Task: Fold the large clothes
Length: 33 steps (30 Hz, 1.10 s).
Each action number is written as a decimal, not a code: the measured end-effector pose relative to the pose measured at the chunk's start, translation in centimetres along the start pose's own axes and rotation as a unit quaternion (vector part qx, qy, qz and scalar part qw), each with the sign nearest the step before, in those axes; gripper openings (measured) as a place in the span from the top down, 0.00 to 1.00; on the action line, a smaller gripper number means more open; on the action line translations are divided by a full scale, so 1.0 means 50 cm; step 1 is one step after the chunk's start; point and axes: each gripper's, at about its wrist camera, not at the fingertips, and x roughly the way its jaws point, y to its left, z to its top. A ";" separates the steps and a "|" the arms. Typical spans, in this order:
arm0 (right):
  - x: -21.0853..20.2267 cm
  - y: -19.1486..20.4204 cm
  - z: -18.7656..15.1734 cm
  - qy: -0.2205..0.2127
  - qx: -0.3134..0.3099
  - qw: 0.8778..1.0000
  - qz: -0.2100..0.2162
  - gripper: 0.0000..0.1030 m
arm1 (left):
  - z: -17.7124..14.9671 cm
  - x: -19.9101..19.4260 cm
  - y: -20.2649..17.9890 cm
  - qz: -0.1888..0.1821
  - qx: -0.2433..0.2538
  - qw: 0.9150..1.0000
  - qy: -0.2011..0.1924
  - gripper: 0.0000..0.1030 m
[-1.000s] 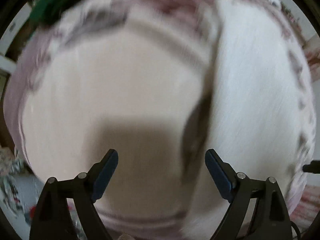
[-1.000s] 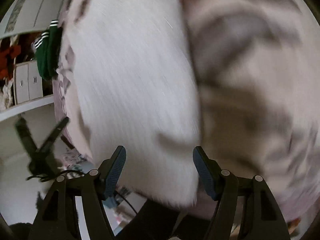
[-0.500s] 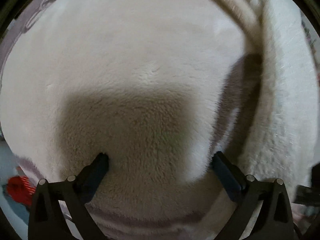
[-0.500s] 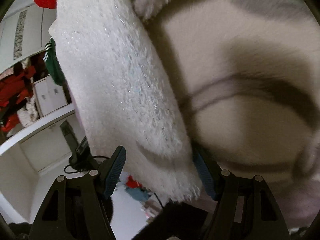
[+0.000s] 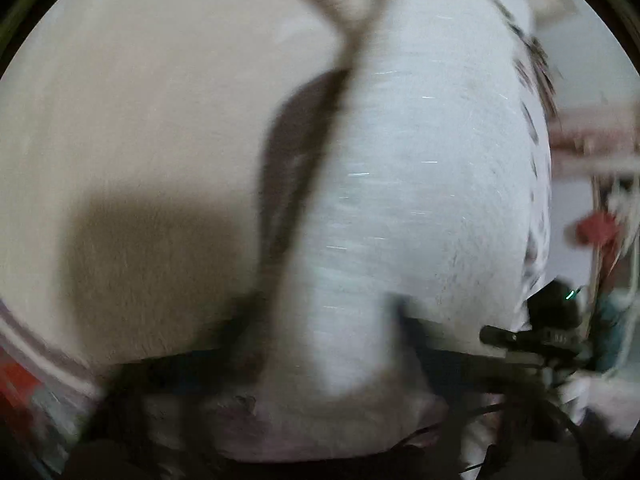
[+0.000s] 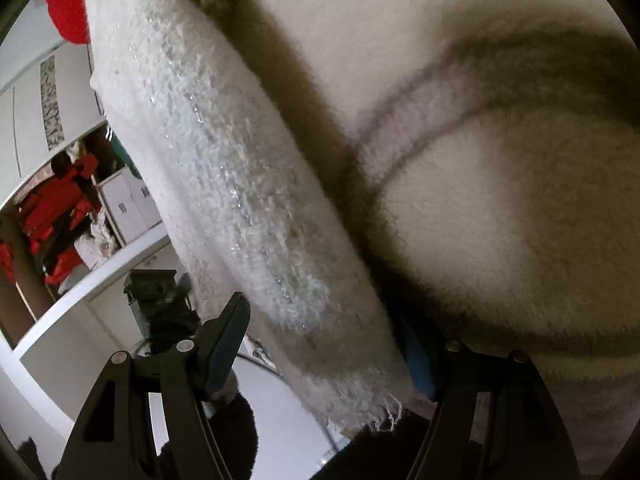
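A white sparkly knit garment [image 6: 224, 184] lies as a thick band over a cream fleece with mauve stripes [image 6: 500, 208]. Its frayed end runs between the fingers of my right gripper [image 6: 324, 344], whose jaws are closing. The left pad [image 6: 228, 340] stands at the knit's edge and the blue right pad [image 6: 418, 364] is half hidden behind it. The left wrist view is badly blurred. There the same white knit [image 5: 420, 184] narrows down between the dark fingers of my left gripper [image 5: 328, 352], whose jaws are closing tight against it. Cream fleece [image 5: 140, 120] fills the left side.
White cupboards [image 6: 132, 204] with red clothes [image 6: 52, 208] stand behind at the left, and a red item [image 6: 66, 4] sits at the top. A black device [image 6: 156, 296] stands beside the knit. In the left wrist view a black device with a green light [image 5: 552, 320] is at the right.
The left view has swung from plain fleece to the white knit band, and its fingers have drawn much closer together. The right gripper has sunk toward the knit's frayed end.
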 end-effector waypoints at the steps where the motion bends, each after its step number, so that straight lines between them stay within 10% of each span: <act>1: -0.019 -0.002 -0.012 -0.015 -0.009 0.999 -0.028 0.57 | -0.005 -0.006 -0.007 0.002 0.007 1.000 -0.004 0.76; 7: -0.038 0.002 -0.038 -0.038 -0.014 0.998 -0.049 0.73 | -0.019 -0.001 0.045 -0.052 -0.026 0.998 0.012 0.73; 12: -0.045 -0.008 -0.002 0.010 -0.015 1.000 -0.024 0.56 | -0.026 0.013 0.057 -0.105 -0.049 0.991 0.066 0.36; 17: 0.006 -0.045 0.003 0.048 0.008 0.998 0.027 0.46 | -0.033 0.030 0.016 -0.068 -0.010 0.996 0.058 0.35; 21: 0.040 -0.027 0.000 0.038 0.003 0.999 0.023 0.48 | -0.044 -0.015 -0.019 -0.034 0.010 0.999 0.015 0.73; 24: 0.032 -0.012 -0.026 0.025 0.005 0.999 0.041 0.68 | -0.045 -0.042 -0.040 -0.031 -0.013 0.999 0.012 0.77; 33: -0.108 0.101 -0.081 -0.019 0.015 0.988 0.150 0.76 | 0.002 -0.211 -0.092 -0.077 -0.059 0.995 -0.037 0.82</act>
